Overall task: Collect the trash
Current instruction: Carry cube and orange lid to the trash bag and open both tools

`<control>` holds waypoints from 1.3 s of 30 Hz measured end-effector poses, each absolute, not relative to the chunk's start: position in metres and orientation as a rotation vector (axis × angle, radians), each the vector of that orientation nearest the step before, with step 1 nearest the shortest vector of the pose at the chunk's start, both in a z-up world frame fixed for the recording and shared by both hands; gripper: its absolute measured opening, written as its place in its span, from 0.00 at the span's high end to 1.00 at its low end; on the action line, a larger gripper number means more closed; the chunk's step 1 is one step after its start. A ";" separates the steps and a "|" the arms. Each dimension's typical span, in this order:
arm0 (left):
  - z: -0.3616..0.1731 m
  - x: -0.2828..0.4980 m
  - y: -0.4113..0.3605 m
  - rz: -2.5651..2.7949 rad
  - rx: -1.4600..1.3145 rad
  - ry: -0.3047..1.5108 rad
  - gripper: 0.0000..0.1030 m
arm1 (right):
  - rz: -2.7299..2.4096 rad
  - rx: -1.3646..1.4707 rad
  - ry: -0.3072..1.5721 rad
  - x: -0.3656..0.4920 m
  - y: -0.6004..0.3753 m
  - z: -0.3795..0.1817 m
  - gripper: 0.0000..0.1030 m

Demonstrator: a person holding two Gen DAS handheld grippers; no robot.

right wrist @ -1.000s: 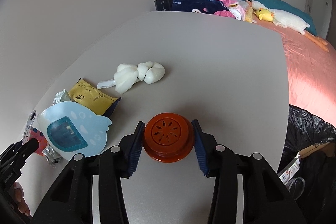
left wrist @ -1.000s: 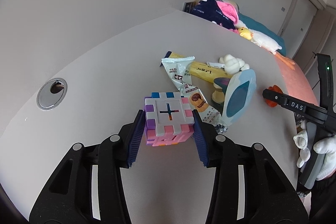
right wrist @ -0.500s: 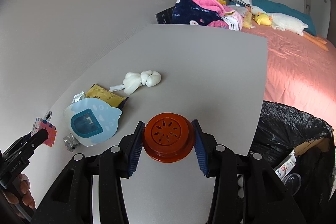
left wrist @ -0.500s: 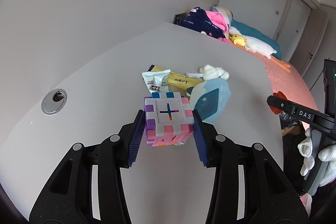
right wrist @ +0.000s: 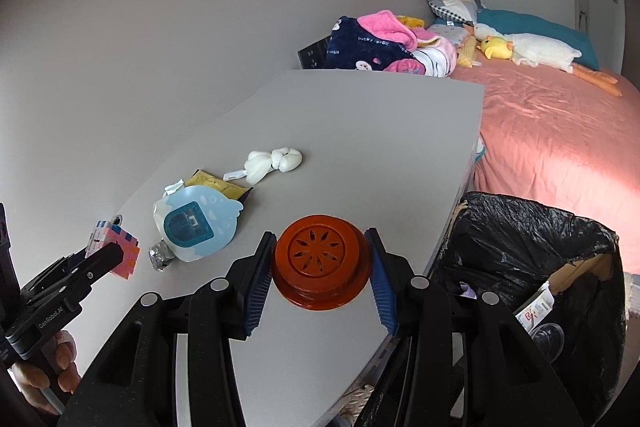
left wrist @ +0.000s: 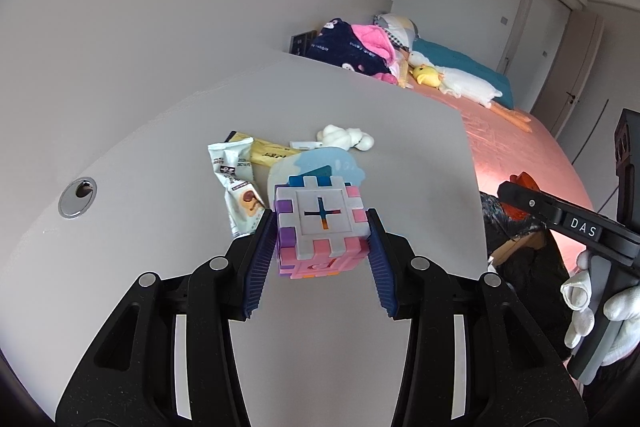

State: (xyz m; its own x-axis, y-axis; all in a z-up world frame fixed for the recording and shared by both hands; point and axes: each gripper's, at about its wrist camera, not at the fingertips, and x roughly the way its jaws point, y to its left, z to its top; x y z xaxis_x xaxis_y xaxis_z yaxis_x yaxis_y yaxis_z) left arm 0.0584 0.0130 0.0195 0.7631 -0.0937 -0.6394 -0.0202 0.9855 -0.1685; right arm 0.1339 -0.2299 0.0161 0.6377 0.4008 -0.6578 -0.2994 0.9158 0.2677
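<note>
My left gripper (left wrist: 322, 239) is shut on a pink, purple and grey puzzle cube (left wrist: 320, 223), held above the grey table (left wrist: 168, 227). The right gripper (right wrist: 320, 259) is shut on a round orange lid-like piece (right wrist: 320, 261), lifted near the table's right edge. A black trash bag (right wrist: 520, 251) stands open beside that edge, down to the right. On the table lie a light blue pouch (right wrist: 196, 223), a yellow wrapper (right wrist: 212, 185), a white snack wrapper (left wrist: 236, 187) and a white knotted lump (right wrist: 274, 159). The cube (right wrist: 118, 247) also shows at the right wrist view's left.
A round metal cable hole (left wrist: 78, 191) sits at the table's left. Beyond the table is a bed with a pink sheet (right wrist: 560, 131), piled clothes (right wrist: 376, 43) and plush toys (right wrist: 532, 51). A gloved hand (left wrist: 600, 303) holds the right gripper's handle.
Both grippers have risen and drawn back from the table litter, each still holding its object. The trash bag has come into the right wrist view.
</note>
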 end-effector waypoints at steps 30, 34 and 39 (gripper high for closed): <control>0.027 0.092 -0.131 -0.285 -0.076 0.736 0.57 | 0.252 0.222 0.732 0.110 -0.358 0.028 0.55; 0.027 0.097 -0.151 -0.328 -0.059 0.741 0.57 | 0.224 0.238 0.722 0.109 -0.375 0.030 0.55; 0.026 0.099 -0.177 -0.385 -0.035 0.751 0.57 | 0.185 0.258 0.711 0.107 -0.397 0.033 0.55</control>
